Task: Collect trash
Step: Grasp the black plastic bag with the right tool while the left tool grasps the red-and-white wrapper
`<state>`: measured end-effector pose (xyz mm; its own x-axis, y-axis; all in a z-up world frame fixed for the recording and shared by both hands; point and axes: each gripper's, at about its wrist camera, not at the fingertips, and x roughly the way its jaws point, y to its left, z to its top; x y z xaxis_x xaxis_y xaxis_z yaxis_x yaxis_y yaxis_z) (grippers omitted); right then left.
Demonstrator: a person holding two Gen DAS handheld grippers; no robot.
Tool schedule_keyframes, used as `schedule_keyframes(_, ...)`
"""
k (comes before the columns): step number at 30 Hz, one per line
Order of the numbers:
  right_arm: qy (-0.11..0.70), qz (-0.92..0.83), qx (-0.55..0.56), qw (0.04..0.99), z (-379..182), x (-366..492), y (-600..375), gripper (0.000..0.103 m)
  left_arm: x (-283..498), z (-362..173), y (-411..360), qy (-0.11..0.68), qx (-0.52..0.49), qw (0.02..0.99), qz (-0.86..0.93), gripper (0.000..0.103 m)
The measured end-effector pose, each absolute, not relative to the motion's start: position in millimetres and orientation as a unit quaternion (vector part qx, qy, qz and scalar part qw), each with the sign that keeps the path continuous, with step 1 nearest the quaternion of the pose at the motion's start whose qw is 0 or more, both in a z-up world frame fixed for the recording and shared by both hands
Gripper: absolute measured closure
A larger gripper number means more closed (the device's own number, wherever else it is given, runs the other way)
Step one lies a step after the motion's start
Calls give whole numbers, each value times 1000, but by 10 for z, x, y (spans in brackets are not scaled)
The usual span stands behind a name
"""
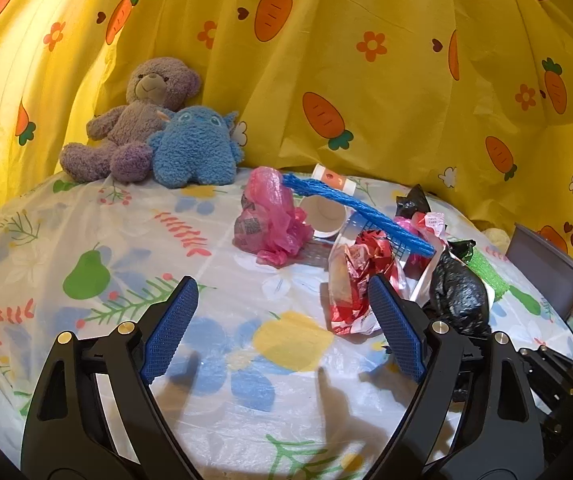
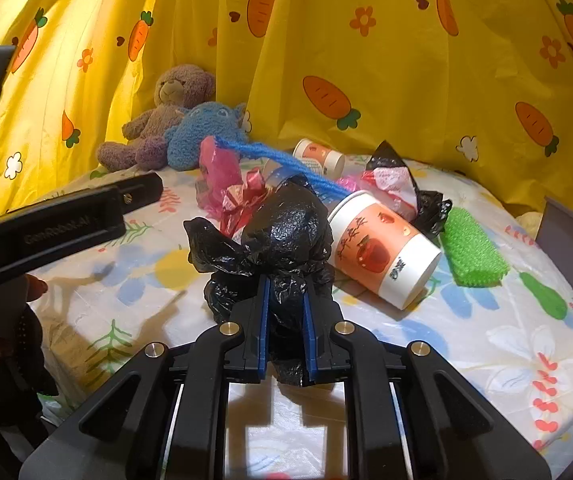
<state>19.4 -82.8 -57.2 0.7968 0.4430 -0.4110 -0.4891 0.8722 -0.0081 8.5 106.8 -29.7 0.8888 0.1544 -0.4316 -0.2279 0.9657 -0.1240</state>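
A pile of trash lies on the floral tablecloth (image 1: 214, 360). My right gripper (image 2: 285, 300) is shut on a crumpled black plastic bag (image 2: 286, 236), also seen at the right of the left wrist view (image 1: 460, 292). My left gripper (image 1: 282, 304) is open and empty, just above the cloth, with its right finger next to a red and white wrapper (image 1: 360, 276). Further back lie a pink plastic bag (image 1: 270, 212), a blue mesh net (image 1: 350, 208) and a paper cup (image 1: 324, 216). A peach-printed paper cup (image 2: 382, 248) lies on its side right of the black bag.
A green scrubber (image 2: 472, 250) lies at the right. A second black bag (image 2: 426, 200) and another cup (image 2: 320, 156) lie behind. A purple teddy bear (image 1: 138, 120) and a blue plush (image 1: 196, 148) sit against the yellow carrot curtain (image 1: 366, 60). A grey bin (image 1: 546, 268) stands at the table's right edge.
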Motion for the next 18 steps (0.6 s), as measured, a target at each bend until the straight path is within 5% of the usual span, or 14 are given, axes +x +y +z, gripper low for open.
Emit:
schedule_keyframes(8, 166, 202, -23, 965, -324, 172, -1280, 88, 412, -368, 851, 242, -90, 965, 38, 31)
schedule_keyframes(13, 164, 184, -9, 969, -291, 201, -1463, 88, 681, -442, 658, 277, -61, 959, 19, 53)
schedule_keyframes(18, 165, 174, -7, 971, -301, 206, -1559, 88, 871, -565, 667, 311, -78, 947, 9, 65)
